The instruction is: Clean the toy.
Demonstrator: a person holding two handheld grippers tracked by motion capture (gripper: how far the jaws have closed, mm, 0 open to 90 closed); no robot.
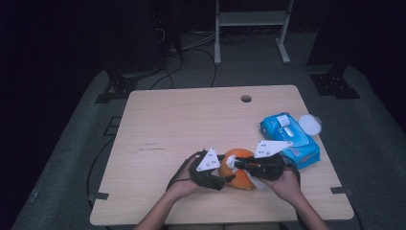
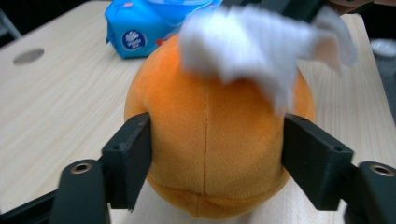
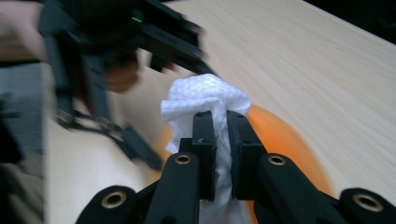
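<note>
My left gripper (image 1: 225,180) was closed on the orange plush ball (image 1: 239,168), one jaw pressed flat against each side of it, with the ball's centre seam running straight down between them in the left gripper view (image 2: 205,140). The ball sat on the wooden table (image 1: 191,124) near the front edge, a little right of centre, between my two hands.

My right gripper (image 3: 220,126) had its jaws pinched nearly together on a crumpled white wipe (image 3: 205,100), a fold of it squeezed in the narrow gap between them. The wipe lay against the top of the ball (image 3: 280,140), and from the left gripper view it draped over the ball's upper far side (image 2: 252,42).

Just to the right of the ball and a little farther away lay a blue pack of wipes (image 1: 289,139), its white lid (image 1: 310,124) flipped open toward the far right. A round hole (image 1: 246,98) showed in the tabletop near the far edge.
</note>
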